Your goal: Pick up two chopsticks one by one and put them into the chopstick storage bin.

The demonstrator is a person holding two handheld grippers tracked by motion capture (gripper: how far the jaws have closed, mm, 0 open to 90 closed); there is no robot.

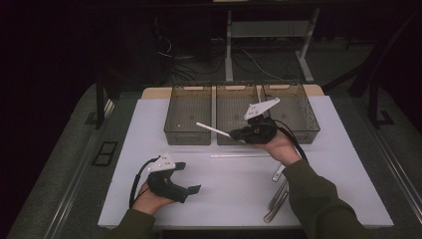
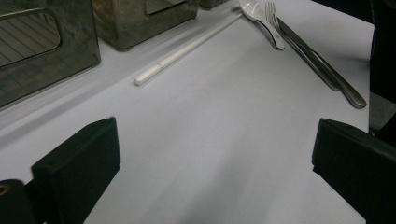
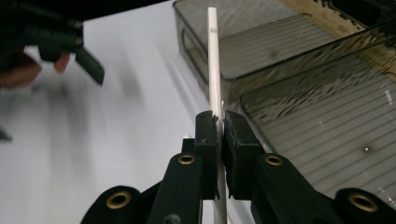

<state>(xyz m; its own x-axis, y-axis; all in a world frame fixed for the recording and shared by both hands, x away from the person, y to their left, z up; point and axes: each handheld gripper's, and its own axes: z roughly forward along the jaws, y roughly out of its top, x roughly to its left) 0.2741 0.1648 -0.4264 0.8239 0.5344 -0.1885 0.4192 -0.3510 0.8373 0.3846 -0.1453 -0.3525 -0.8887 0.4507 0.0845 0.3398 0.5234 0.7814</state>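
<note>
Pinching a white chopstick (image 3: pixel 215 70) between closed jaws, right gripper (image 1: pixel 238 134) over the trays' (image 1: pixel 188 134) near edge; left gripper (image 1: pixel 191 177) wide open, empty.

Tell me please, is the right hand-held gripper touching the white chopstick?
Touching. The right gripper view shows the right hand-held gripper shut on the white chopstick, both jaws pressed against it.

The white chopstick (image 3: pixel 214 65) bears a small mark, too tiny to read.
</note>
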